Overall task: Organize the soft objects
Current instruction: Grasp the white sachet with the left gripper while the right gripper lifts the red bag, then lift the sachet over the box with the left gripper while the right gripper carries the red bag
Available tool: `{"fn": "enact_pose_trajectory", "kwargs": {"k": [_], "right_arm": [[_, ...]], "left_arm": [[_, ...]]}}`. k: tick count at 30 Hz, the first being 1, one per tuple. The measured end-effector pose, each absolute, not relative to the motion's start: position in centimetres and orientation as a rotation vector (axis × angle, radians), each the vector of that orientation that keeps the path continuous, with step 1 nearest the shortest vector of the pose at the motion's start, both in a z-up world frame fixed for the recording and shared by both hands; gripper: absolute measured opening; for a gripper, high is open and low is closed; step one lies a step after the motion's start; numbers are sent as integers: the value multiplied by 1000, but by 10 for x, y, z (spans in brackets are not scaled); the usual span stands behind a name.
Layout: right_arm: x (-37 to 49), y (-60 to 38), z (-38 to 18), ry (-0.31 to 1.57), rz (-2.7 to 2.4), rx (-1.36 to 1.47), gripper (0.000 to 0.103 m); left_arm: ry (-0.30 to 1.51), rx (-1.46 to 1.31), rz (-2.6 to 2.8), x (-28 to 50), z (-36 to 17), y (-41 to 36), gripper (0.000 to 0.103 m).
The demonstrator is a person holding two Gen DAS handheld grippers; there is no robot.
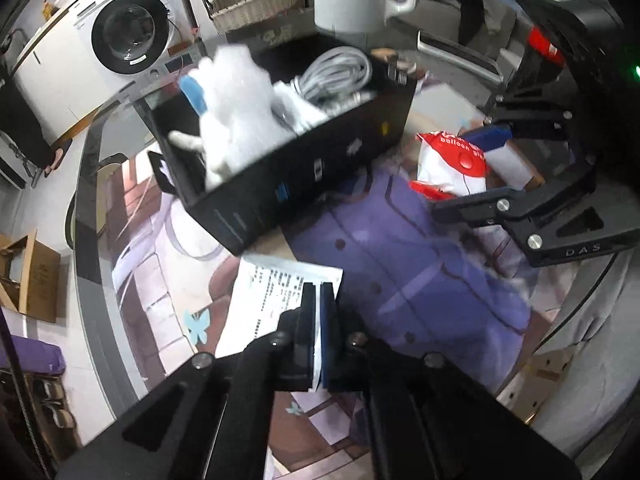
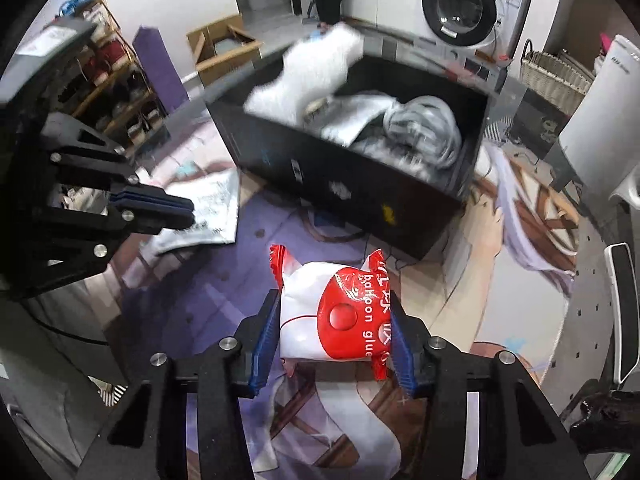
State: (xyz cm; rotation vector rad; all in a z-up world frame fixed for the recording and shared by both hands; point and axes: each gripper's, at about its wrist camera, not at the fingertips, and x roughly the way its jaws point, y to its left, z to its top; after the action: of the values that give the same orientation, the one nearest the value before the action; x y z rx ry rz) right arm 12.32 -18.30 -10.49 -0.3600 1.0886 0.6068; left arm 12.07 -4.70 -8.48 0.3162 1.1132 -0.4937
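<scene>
Left-wrist view first: the left gripper (image 1: 318, 320) has its blue-padded fingers clamped together on the edge of a white printed sheet (image 1: 276, 292), which lies on the illustrated mat (image 1: 160, 300) just in front of the black box (image 1: 300, 176). Inside the box a white plush toy (image 1: 236, 120) sits at the left end, blurred, beside a coil of grey cable (image 1: 340, 72). To the right, the right gripper (image 1: 468, 168) holds a red-and-white packet (image 1: 452, 160) near the box's right corner. A washing machine (image 1: 128, 36) and a wicker basket (image 1: 256, 4) stand behind.

Right-wrist view: the right gripper (image 2: 334, 320) has both blue pads pressed against the sides of the red-and-white packet (image 2: 340, 316), marked "balloon glue", above the mat (image 2: 452, 300) and just in front of the black box (image 2: 360, 184). The plush toy (image 2: 312, 72) leans over the box's far left rim. At left, the left gripper (image 2: 190, 210) is pinched on the printed sheet (image 2: 208, 212).
</scene>
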Motion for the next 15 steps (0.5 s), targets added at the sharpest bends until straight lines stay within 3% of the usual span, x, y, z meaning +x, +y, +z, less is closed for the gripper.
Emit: {"fn": "enact_pose_trajectory", "kwargs": {"k": [3,4,5,7,9,11,12,13,15], "right_arm": [[121,-185,-92,1063,612,-342,50],[121,-186,-89,1061,615,-332,50],[121,-186,-89,1060,616,-329,50],[122,-187,-86,1061,613,-327,50],[121,-188,-88,1069,612,-328,50],[120,-187,-90,1072,612,-333,50],[120,-187,-90,1073,613,-334,50],[120,-185,-90,1073,613,-332,50],[122,-181,-93,1072,612,-329,50]], "left_arm": [[1117,308,-528,122,-82,-46,0],[1115,332,-540,119,-83,-48,5],[1106,366,-535,117,-85,-50,14],[1121,414,-524,115,-93,-53,65],[1130,443,-491,116,-99,-54,81],[1143,458,-479,119,-106,-54,81],[1172,460,-487,121,-112,-54,84],[1207,461,-488,124,-119,-54,94],[1190,435,-483,129,-120,-50,101]]}}
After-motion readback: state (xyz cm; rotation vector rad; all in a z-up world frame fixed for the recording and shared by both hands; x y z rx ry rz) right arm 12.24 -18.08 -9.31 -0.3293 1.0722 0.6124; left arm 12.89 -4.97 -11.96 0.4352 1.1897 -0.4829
